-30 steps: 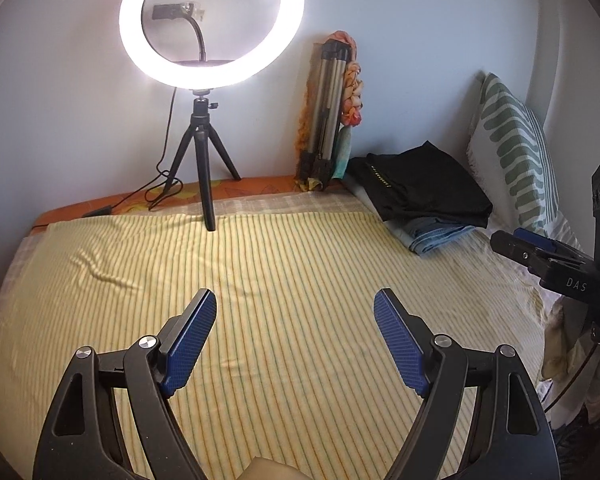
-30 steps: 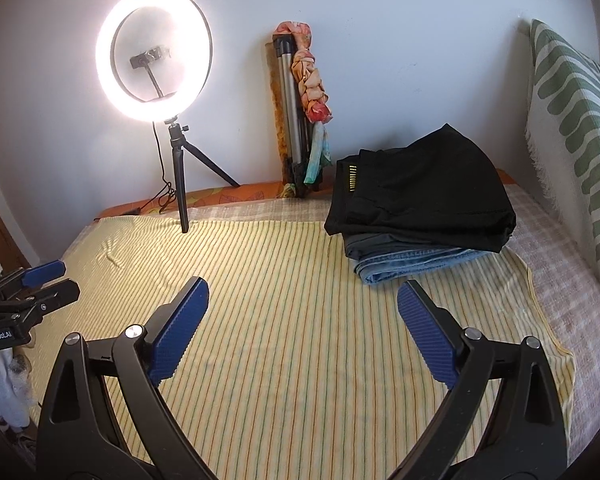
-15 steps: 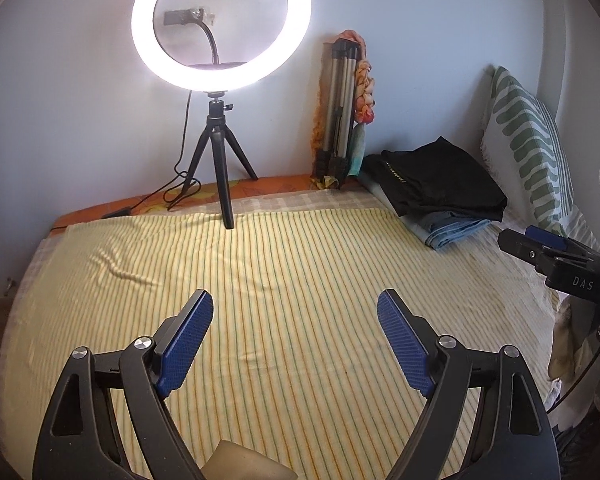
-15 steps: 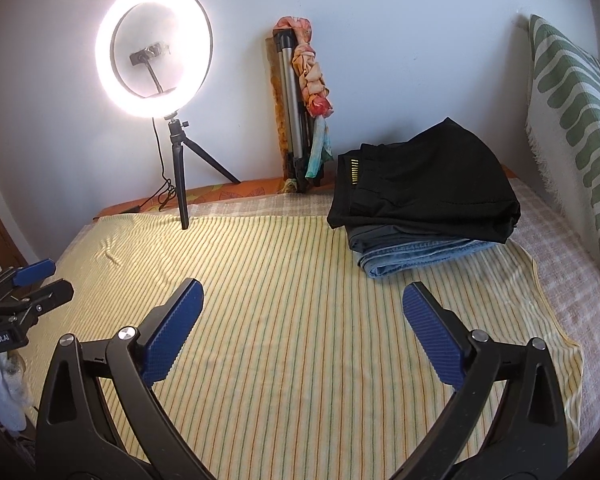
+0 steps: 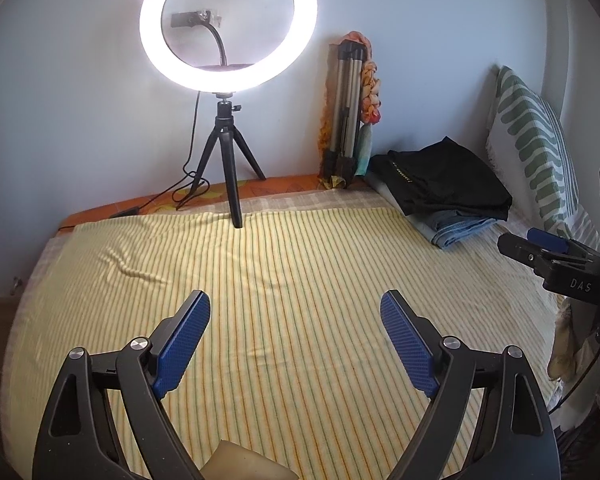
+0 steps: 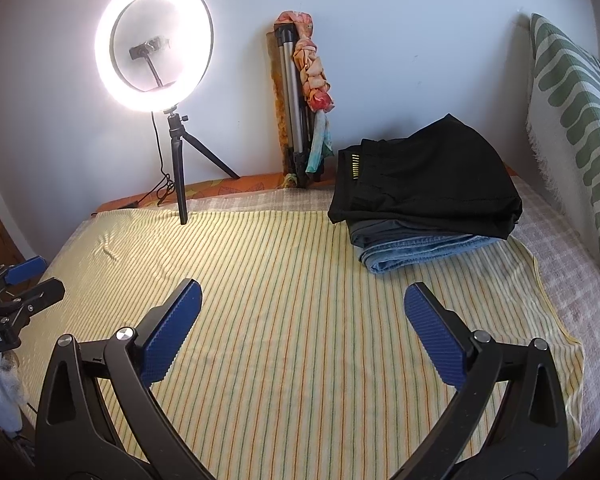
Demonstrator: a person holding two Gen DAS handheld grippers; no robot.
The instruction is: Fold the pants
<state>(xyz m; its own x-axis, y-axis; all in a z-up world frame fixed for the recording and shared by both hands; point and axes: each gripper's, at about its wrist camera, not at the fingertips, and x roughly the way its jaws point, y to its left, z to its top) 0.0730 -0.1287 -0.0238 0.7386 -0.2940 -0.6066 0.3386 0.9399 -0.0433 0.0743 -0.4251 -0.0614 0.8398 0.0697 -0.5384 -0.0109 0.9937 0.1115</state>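
The pants are in a folded stack (image 6: 424, 204) at the far right of the bed — black pairs on top, a blue denim pair at the bottom — resting partly on the yellow striped sheet (image 6: 292, 320). From the right gripper (image 6: 300, 328) the stack lies at about one o'clock, near but not touching; from the left gripper (image 5: 296, 336) it sits out at about two o'clock, well apart, so the right hand is the nearer one for the reach. The stack's long axis runs roughly nine to three in the right wrist view, its folded edges facing that gripper. The right gripper is spread wide and empty above bare sheet; the left gripper's jaws have just been opening, and nothing is between them either. How many pairs the stack holds is hard to say — perhaps three. No unfolded pair lies on the sheet, so the next grasp probably falls on the top black pair (image 5: 444, 184).
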